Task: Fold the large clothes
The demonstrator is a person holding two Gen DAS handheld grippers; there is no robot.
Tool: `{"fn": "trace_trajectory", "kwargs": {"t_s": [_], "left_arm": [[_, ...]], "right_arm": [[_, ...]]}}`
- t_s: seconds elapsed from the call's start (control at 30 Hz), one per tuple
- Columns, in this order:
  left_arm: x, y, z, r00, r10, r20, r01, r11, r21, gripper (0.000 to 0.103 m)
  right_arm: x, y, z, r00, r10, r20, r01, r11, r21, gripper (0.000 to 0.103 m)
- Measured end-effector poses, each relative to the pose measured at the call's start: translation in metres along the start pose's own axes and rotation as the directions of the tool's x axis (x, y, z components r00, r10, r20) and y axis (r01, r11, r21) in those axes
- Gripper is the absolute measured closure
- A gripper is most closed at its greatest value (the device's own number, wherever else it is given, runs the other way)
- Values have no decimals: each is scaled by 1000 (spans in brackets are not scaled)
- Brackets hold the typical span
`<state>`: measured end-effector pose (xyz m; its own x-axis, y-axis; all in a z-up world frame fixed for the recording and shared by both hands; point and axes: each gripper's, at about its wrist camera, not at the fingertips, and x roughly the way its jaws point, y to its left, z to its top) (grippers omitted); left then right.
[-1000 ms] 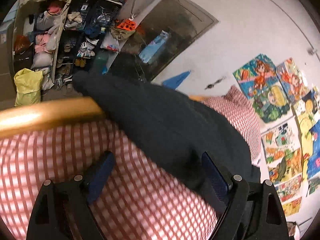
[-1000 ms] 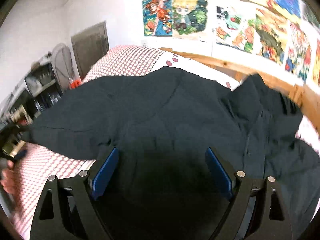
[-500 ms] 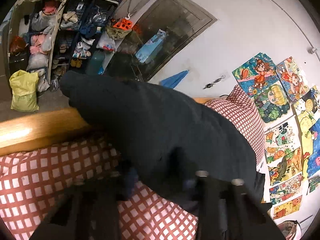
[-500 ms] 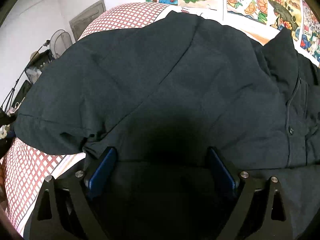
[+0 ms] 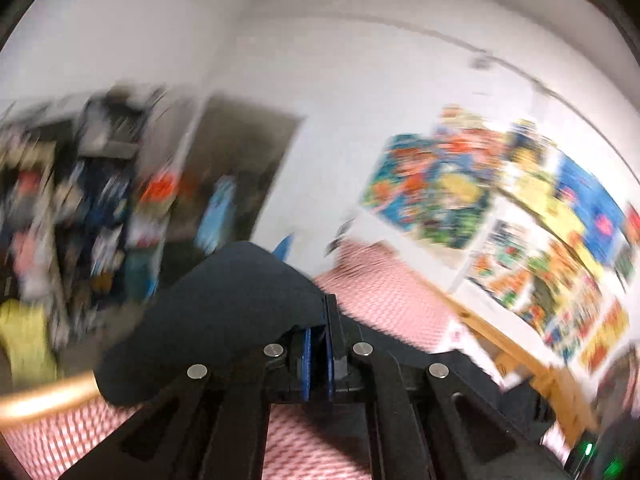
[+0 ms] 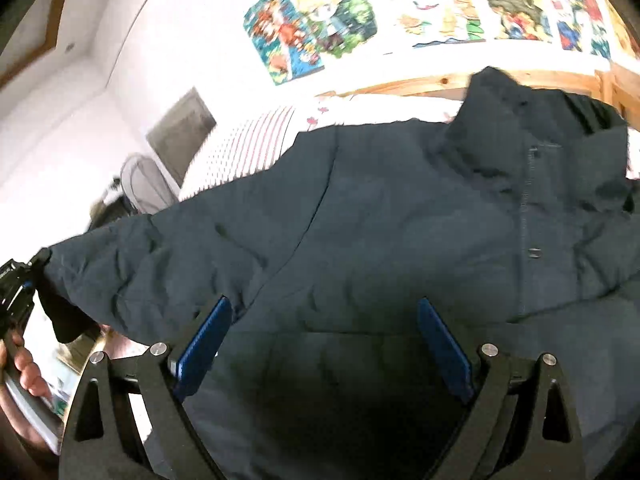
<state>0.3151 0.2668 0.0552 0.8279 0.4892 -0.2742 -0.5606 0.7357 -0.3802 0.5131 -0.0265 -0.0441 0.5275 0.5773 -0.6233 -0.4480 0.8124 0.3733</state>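
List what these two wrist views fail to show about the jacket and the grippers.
- Left wrist view: motion blur smears the shelves and wall posters.
- Left wrist view: the left gripper is shut on the dark jacket, whose cloth hides the pinched edge.
- Right wrist view: the open right gripper and the picture's bottom edge cut off the jacket's hem.

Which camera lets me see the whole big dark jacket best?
The right wrist view. There the dark jacket spreads across the bed, showing its collar, button line and a sleeve. The left wrist view is blurry and shows only the sleeve end, pinched in the shut left tool.
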Motion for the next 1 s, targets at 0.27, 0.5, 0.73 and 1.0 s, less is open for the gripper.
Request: {"fn": "trace_trajectory", "kwargs": {"t_s": [0.27, 0.5, 0.73, 1.0], "left_arm": [[-53, -136, -8, 946, -323, -22, 307, 875, 375, 98], [-73, -216, -72, 819, -495, -289, 569, 641, 516, 98], [-70, -257, -169, 679, -379, -629, 733, 402, 549, 98], [-49, -251, -239, 557, -190, -808, 796, 401, 454, 94]], "right_arm": [[-77, -59, -4, 997, -43, 58, 40, 998, 49, 12], [-134, -125, -16, 989, -117, 91, 108, 989, 96, 12], [-158, -183, -30, 992, -78, 100, 55, 976, 213, 12], [-120, -216, -49, 993, 81, 91, -110, 917, 383, 12]]}}
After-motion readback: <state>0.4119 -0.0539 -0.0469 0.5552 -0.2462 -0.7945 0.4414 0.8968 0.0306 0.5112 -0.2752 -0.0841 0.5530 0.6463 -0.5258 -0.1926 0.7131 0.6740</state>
